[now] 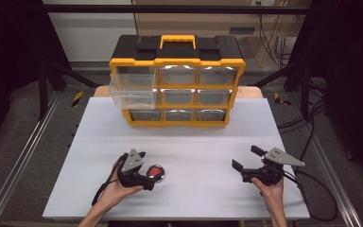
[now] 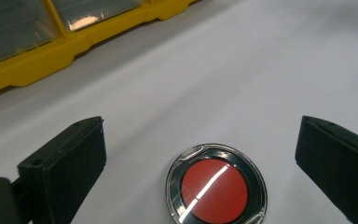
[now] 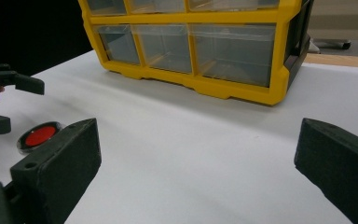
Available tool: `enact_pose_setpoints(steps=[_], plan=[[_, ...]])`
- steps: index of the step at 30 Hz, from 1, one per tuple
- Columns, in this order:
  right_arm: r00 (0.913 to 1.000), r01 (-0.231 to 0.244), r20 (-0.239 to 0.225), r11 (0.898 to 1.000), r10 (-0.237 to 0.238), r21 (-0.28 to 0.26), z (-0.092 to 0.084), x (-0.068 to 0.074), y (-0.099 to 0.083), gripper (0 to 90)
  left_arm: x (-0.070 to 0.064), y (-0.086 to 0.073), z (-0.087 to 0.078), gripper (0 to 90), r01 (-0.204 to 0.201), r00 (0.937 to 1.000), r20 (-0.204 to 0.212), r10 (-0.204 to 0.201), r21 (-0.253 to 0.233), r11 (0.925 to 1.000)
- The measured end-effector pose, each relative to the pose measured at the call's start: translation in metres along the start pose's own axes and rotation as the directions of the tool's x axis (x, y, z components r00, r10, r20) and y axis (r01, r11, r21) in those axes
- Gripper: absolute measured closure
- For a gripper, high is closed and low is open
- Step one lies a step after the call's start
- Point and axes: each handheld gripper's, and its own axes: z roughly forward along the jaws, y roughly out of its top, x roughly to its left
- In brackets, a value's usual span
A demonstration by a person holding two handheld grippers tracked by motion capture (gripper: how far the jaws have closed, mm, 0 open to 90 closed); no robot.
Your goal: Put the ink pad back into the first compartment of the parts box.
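Observation:
A small round red disc in a shiny metal ring [image 1: 156, 172] lies flat on the white table [image 1: 198, 137], near its front left. My left gripper [image 1: 147, 170] is open around it, one jaw on either side and neither one touching. Seen from the left gripper view, the disc [image 2: 216, 186] sits low between the black jaws of the left gripper [image 2: 198, 136]. My right gripper [image 1: 246, 158] rests open at the front right with nothing between its jaws. From the right gripper view, the right gripper [image 3: 198, 140] faces bare table, with the disc [image 3: 39, 135] far to the left.
A yellow and black drawer organizer [image 1: 177, 80] with clear drawers stands at the back centre of the table. Its top left drawer [image 1: 131, 89] is pulled out and looks empty. Cables trail off the table's right side [image 1: 316, 189]. Metal rails run along both sides.

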Motion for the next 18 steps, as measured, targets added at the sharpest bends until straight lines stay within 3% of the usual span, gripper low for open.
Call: enact_pose_setpoints(steps=[7, 18], plan=[[1.0000, -0.003, -0.001, 1.000, 0.003, 0.002, -0.001, 0.000, 0.000, 1.2, -0.005, -0.002, 0.010, 2.0, -0.002, 1.0000, 0.009, 0.001, 0.049, 0.9988], [1.0000, -0.003, 0.000, 1.000, 0.003, 0.007, 0.000, 0.001, 0.000, 1.2, -0.006, -0.004, 0.015, 6.0, 0.064, 0.9979, -0.001, -0.064, 0.135, 0.9888]])
